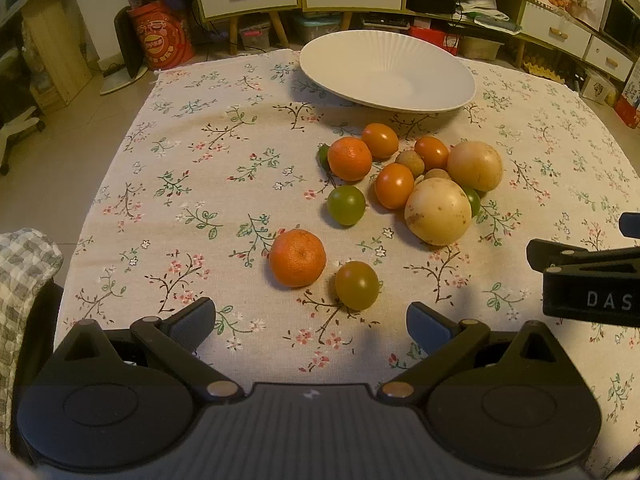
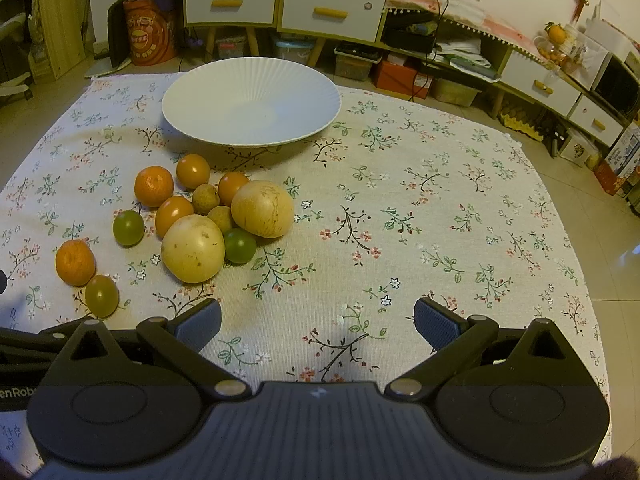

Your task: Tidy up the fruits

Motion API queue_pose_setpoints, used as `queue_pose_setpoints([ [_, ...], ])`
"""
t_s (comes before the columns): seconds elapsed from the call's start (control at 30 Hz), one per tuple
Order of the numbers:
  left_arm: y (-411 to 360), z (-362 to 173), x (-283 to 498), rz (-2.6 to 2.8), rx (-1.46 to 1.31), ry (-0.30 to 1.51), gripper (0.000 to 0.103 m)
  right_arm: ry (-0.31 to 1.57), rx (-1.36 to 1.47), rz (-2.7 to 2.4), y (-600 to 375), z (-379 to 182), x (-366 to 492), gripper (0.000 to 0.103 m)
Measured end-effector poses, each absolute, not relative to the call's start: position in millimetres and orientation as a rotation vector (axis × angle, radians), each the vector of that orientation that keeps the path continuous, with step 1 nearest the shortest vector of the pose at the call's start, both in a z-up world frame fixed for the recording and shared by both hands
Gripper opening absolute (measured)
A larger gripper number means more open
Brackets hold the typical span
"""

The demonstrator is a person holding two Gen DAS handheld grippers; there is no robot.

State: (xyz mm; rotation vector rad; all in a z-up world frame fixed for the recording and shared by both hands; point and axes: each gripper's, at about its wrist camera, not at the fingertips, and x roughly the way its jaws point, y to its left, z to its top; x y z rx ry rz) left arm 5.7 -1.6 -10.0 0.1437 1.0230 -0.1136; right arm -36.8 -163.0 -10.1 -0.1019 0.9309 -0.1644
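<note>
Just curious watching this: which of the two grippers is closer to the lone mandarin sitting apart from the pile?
Left. The left gripper sits open right behind the mandarin; the right gripper, also open, is off to its right over bare tablecloth.

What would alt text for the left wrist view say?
An open hand-held gripper hovers before a mandarin and a greenish tomato on a floral tablecloth. Beyond lie more clustered fruits and an empty white plate.

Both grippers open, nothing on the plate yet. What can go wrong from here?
1. The fruit pile is packed tight; grabbing one may set neighbours rolling on the cloth.
2. The olive tomato touches the near mandarin; the left gripper may nudge both.
3. The white plate is shallow, so round fruit could roll off.
</note>
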Motion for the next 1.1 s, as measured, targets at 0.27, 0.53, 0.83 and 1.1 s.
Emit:
queue_pose_setpoints([
  [0.27,-1.6,-10.0,5.9,-0.114,0.144,1.024,0.093,0.932,-0.105,-0.166,-163.0,-11.9,-37.9,0.103],
  [0.53,-1.7,-9.9,5.9,-0.114,0.143,1.024,0.093,0.932,-0.106,-0.166,-163.5,-11.9,-38.6,0.103],
  [0.83,-2.5,-10.3,4.6,-0.129,0.141,1.031,0.093,0.950,-0.091,-0.157,-164.5,-12.0,-35.9,0.103],
  [1.1,-2.7,-7.5,7.3,-0.168,0.156,1.031,0.093,0.959,-0.069,-0.109,-164.5,-4.1,-33.9,0.103],
])
